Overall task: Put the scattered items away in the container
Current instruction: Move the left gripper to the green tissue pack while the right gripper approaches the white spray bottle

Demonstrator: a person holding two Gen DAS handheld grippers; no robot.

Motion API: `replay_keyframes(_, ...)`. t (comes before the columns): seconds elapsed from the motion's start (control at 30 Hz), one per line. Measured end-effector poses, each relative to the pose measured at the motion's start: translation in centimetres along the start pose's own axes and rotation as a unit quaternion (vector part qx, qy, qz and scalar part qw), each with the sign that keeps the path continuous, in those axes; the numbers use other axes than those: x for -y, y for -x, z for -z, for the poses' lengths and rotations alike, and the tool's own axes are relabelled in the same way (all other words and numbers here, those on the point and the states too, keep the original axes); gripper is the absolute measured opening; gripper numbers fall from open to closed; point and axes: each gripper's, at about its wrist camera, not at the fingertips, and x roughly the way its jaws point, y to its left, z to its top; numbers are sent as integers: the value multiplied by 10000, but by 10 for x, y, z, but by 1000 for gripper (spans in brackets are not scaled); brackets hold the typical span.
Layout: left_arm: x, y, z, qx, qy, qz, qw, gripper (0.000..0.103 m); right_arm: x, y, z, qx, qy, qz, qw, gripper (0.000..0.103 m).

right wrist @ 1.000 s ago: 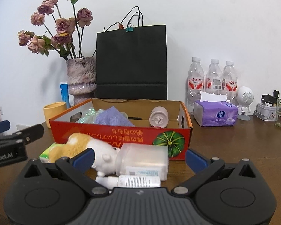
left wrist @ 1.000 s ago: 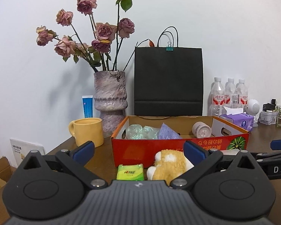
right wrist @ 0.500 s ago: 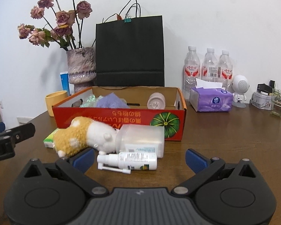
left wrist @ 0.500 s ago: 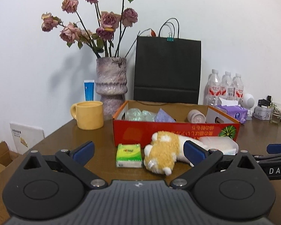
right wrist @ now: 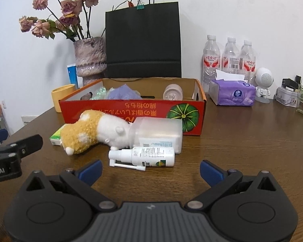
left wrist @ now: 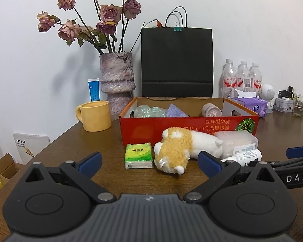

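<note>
Both jaws wide, empty; close right gripper (right wrist: pixel 150 166) squarely across spray bottle (right wrist: pixel 145 157), lift clear of near box (right wrist: pixel 131 109) wall.

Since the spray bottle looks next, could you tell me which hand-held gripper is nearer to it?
Right. The right hand-held gripper is open directly before the spray bottle; the left hand-held gripper faces the tissue pack, with the bottle off to its right.

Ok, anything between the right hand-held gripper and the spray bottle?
Nothing visible. The right hand-held gripper is open, with only bare table between it and the spray bottle, lying ahead.
</note>
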Motion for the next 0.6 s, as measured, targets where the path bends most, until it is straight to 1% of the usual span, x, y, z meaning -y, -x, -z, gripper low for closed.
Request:
replay_keyframes(0.2, 1, 0, 0, -65, -37, -3, 10000, 103, -1, 0, 0, -101, 34, 57, 9999, 103)
replay_keyframes(0.43, 5, -3, 3, -208, -144, 70, 9997, 103, 1, -7, 3, -321, -1, -28, 9995, 103)
replay_keyframes(0.6, 5, -5, 4, -282, -124, 94, 9995, 103, 3, -13, 5, -450, -67, -55, 9989, 103)
